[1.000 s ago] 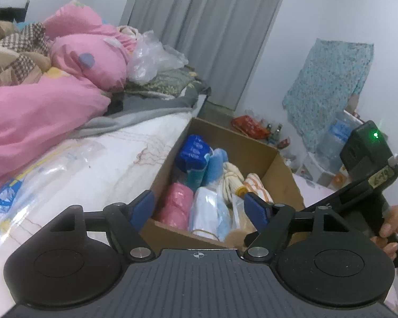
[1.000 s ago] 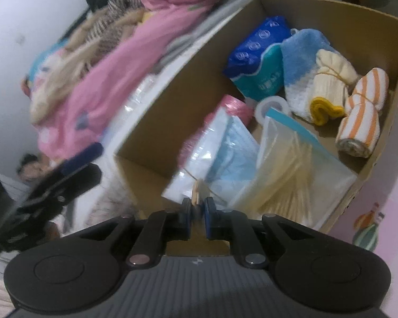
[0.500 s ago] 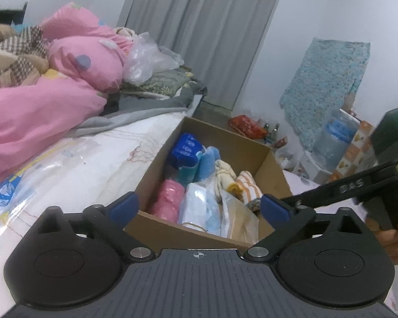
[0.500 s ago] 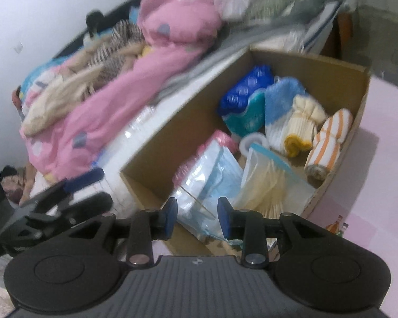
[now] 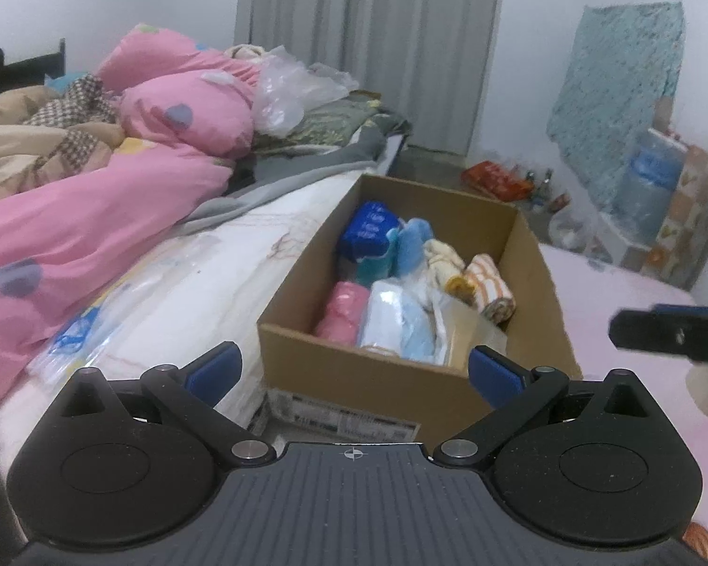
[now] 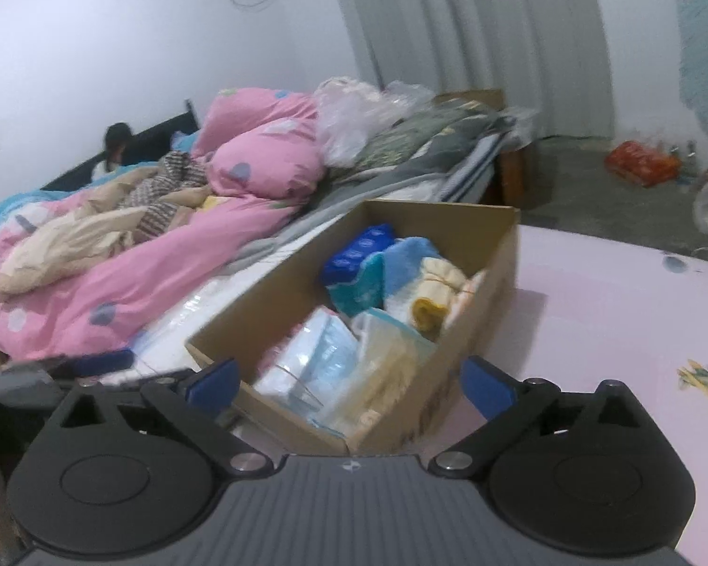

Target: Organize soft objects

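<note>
Both grippers are backed off the cardboard box (image 5: 377, 377), which sits mid-frame, its long axis running away toward the curtain. Left gripper (image 5: 351, 368) gapes wide, empty. Right gripper (image 6: 349, 379) has just been opening, nothing between its jaws. The packed soft stuff (image 6: 335, 358) lies dead ahead of the right one.

- An open cardboard box (image 5: 401, 377) stands beside the bed, packed full.
- Inside: a blue packet (image 5: 366, 231), rolled towels (image 5: 491, 287), a pink roll (image 5: 342, 313) and clear bags (image 5: 396, 325).
</note>
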Available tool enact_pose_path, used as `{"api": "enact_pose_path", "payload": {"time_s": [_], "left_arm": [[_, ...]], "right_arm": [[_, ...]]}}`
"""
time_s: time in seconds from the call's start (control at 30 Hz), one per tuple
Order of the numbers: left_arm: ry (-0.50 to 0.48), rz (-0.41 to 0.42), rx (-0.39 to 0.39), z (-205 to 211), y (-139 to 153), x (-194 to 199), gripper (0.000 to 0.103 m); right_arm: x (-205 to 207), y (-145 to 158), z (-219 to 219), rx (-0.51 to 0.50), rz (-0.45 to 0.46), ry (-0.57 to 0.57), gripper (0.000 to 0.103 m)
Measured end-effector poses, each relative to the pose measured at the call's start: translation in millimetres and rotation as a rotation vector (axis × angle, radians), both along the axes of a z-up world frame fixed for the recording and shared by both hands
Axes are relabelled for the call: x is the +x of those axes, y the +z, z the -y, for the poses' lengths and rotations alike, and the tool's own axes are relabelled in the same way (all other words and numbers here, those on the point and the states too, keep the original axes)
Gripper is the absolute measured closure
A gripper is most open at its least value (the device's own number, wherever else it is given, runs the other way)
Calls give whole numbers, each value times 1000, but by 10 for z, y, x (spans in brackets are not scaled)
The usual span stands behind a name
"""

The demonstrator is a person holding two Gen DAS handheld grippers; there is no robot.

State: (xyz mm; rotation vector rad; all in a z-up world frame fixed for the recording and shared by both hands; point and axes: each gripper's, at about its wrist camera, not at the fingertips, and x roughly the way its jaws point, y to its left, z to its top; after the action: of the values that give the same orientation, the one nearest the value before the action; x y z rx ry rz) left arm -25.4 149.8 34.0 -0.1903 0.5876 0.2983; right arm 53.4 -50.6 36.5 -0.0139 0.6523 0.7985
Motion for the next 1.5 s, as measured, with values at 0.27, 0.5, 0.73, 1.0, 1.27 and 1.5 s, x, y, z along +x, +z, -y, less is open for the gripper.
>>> {"api": "enact_pose_path", "payload": {"time_s": [0.27,0.5,0.73,1.0,1.27,1.5], "left_arm": [[29,-76,102,204,19,-35,0],[45,-111,91,248,-26,16,0],[37,-118,84,255,-48,42,0],[-3,-114,102,298,-41,31,0],[-41,-108,98,315,-42,39,0],[-42,-114,84,301,-61,56,0]], "right_arm": [[-401,-141,185,-17,71,-153,29],[-578,-172,259,-53,120,-271,29],[-609,-199,227,-106,142,-336,29],[-638,-181,148,-172,159,-401,29],[-582,-248,150,-164,78,-413,29],[-558,-289,85,-118,0,-387,29]]}}
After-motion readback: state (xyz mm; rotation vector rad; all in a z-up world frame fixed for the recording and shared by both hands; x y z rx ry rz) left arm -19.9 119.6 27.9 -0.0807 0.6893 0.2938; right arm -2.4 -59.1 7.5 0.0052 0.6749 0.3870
